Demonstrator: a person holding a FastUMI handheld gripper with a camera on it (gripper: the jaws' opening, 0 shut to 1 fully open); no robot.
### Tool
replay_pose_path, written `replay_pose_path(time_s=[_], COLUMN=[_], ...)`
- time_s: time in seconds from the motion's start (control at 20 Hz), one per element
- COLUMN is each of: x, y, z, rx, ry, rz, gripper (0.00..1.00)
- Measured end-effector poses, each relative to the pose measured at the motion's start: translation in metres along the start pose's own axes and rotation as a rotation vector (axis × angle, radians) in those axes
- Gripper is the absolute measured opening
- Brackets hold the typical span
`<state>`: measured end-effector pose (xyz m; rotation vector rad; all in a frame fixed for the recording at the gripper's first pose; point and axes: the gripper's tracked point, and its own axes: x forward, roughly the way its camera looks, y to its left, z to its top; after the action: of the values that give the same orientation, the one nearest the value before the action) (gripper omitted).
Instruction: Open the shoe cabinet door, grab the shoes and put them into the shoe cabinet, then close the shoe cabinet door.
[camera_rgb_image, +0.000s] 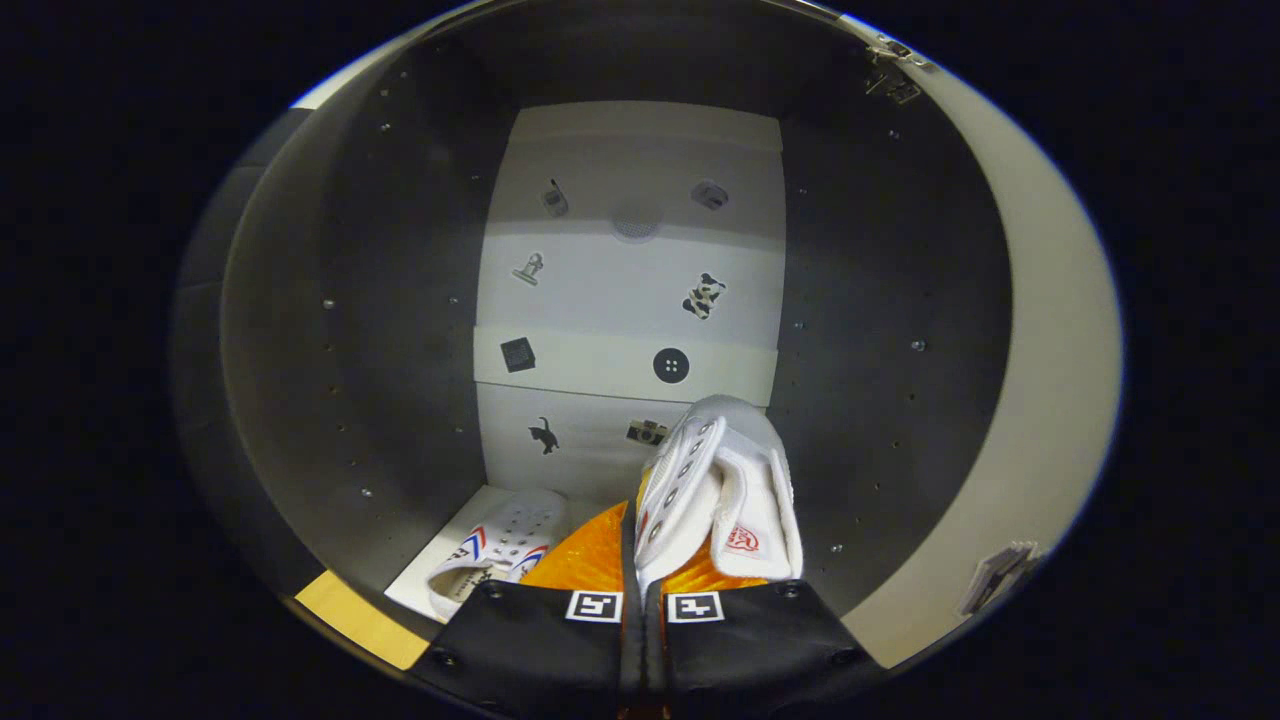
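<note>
Fingers (643, 600), mine, pinched nearly together on a white shoe (715, 495) rising just ahead of them, inside the open cabinet (400, 300); second shoe (500, 550) lies on its floor, left.

The shoe cabinet's white floor (440, 562) carries one white sneaker (497, 555) with red and blue side stripes, lying near the left wall.

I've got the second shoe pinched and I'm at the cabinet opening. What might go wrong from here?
The held shoe is gripped by a thin edge in the shut jaws of the gripper, so it may slip or swing. Lowered carelessly, it might land on the first shoe already on the cabinet floor.
</note>
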<state>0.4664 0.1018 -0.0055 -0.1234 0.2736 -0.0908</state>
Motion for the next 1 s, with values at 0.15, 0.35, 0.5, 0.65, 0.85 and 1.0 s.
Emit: replay_pose_path(time_s=[0.15,0.35,0.5,0.65,0.85,1.0], x=[0.035,0.071,0.092,0.106,0.11,0.106], y=[0.0,0.005,0.009,0.016,0.022,0.029], z=[-0.012,-0.047,-0.078,-0.093,-0.099,-0.099], rx=[-0.016,-0.002,0.004,0.043,0.05,0.052], ry=[0.043,0.142,0.223,0.271,0.287,0.295], rz=[0.001,0.026,0.038,0.062,0.064,0.089], gripper=[0.02,0.02,0.02,0.04,0.09,0.14])
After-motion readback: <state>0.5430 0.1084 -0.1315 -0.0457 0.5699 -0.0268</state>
